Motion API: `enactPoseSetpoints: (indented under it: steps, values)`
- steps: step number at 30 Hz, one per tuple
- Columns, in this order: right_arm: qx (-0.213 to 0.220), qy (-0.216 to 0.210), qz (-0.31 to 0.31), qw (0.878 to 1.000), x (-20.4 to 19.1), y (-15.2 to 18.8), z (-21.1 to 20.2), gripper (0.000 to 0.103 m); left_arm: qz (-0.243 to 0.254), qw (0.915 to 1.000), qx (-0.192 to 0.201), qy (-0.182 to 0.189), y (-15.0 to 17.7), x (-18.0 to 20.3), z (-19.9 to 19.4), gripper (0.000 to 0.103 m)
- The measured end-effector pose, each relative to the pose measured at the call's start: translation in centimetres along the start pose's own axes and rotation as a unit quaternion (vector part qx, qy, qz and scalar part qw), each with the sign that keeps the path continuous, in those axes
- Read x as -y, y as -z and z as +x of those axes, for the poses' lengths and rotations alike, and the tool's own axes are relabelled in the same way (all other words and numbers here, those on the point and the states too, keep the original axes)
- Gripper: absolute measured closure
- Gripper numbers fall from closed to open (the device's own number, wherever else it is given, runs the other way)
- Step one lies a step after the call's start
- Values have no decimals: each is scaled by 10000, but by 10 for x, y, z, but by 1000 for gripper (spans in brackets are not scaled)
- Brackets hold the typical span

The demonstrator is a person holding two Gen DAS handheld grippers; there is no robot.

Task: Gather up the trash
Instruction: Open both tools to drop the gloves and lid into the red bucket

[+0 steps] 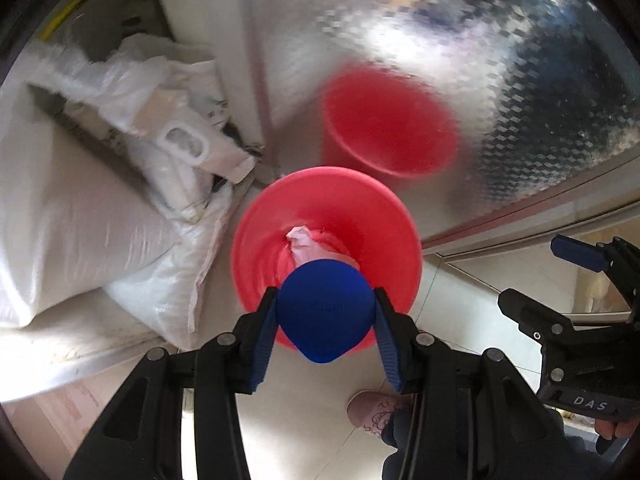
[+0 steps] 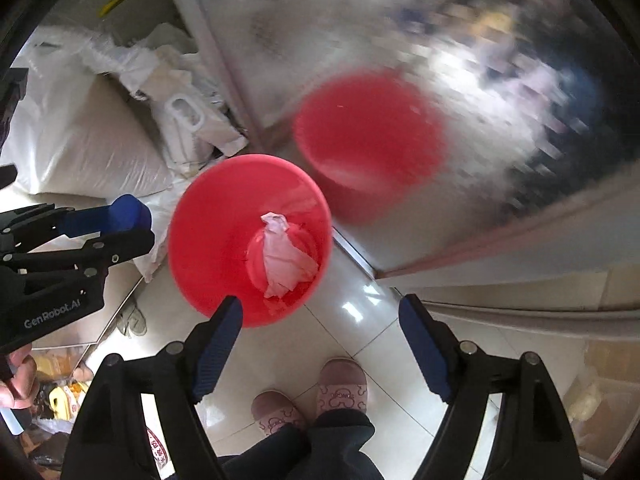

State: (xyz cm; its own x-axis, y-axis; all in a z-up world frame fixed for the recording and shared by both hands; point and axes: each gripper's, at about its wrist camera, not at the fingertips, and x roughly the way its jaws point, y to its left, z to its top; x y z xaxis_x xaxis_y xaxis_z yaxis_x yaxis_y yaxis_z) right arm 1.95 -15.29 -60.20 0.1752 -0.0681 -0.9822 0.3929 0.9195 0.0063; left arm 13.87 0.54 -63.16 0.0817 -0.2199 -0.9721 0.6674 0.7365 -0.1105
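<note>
A red plastic bin (image 1: 256,248) (image 2: 208,232) stands on the tiled floor with a crumpled pale tissue (image 1: 302,240) (image 2: 282,260) inside it. My left gripper (image 1: 325,312) is shut on a blue rounded object (image 1: 325,304) and holds it above the bin's near rim. In the right wrist view the left gripper (image 2: 120,216) shows at the left with the blue object (image 2: 128,208) at its tip. My right gripper (image 2: 320,320) is open and empty, above the floor just right of the bin; it also shows in the left wrist view (image 1: 560,276).
A frosted glass door (image 1: 440,60) (image 2: 440,60) behind the bin reflects it. White sacks (image 1: 80,208) (image 2: 80,148) and bags lie on a ledge to the left. The person's pink slippers (image 2: 312,396) stand on the white tiled floor (image 2: 360,344).
</note>
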Motion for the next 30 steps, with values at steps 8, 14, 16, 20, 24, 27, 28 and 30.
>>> enactPoseSetpoints:
  steps: [8,14,16,20,24,27,28,30]
  values:
    - [88,44,73,9999,15,-1,2,24,-71,9996,-66,260,-13,11,16,42]
    - [167,2,-30,9999,19,-5,-3,24,-189,9994,-69,272,-16,11,12,20]
    - [146,-33,-88,9998,18,-7,-5,24,-243,9995,-82,203,-14,10,7,20]
    - [134,-103,-278,9995,13,-7,-18,24,-395,9992,-73,93,-5,9,-16,20]
    - [170,-178,-511,9984,1,-8,-43,24,-568,9984,-2,-58,7,7,-53,18]
    - [231,-215,-696,9971,-9,-11,-70,24,-741,9971,53,-156,17,3,-88,18]
    - [255,-226,-762,9965,-13,-11,-81,24,-801,9966,77,-192,20,2,-101,18]
    - [310,-273,-878,9953,-19,-12,-106,24,-927,9953,139,-249,26,1,-130,18]
